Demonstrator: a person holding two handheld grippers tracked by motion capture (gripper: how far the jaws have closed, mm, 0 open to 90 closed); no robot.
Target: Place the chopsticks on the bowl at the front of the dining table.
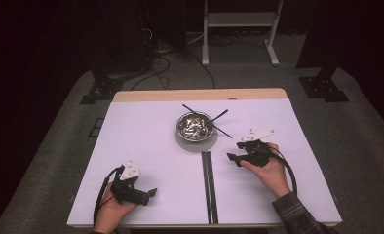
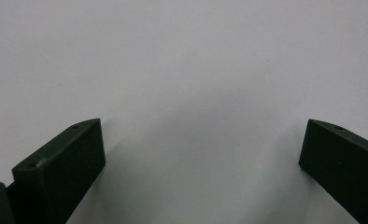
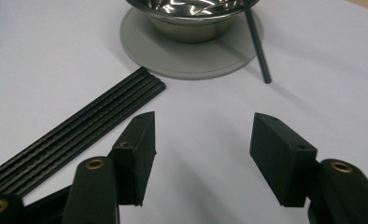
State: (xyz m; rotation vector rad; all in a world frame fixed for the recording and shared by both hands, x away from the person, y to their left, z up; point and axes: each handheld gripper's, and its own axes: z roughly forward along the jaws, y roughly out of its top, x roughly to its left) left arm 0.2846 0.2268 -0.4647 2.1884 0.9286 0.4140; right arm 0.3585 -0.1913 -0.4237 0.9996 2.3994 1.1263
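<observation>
Two grippers are working this table, and we are starting at the left. Our left gripper (image 1: pixel 140 192) is sitting low near the front edge of the white table (image 1: pixel 146 141), jaws standing wide apart with nothing between them; in the left gripper view we are seeing bare white surface past both black jaws. Moving across, we are passing the black ribbed strip (image 1: pixel 209 187) that is running from the front edge toward the middle, and just beyond its far end the steel bowl (image 1: pixel 195 126) is resting on a grey round mat (image 1: pixel 196 143). Black sticks (image 1: pixel 221 130) are leaning out of the bowl to the right; one (image 3: pixel 258 49) is lying across the mat's edge in the right gripper view. Over on the right, our right gripper (image 1: pixel 235 152) is hovering near the bowl, pointing at it, jaws parted about midway and holding nothing.
</observation>
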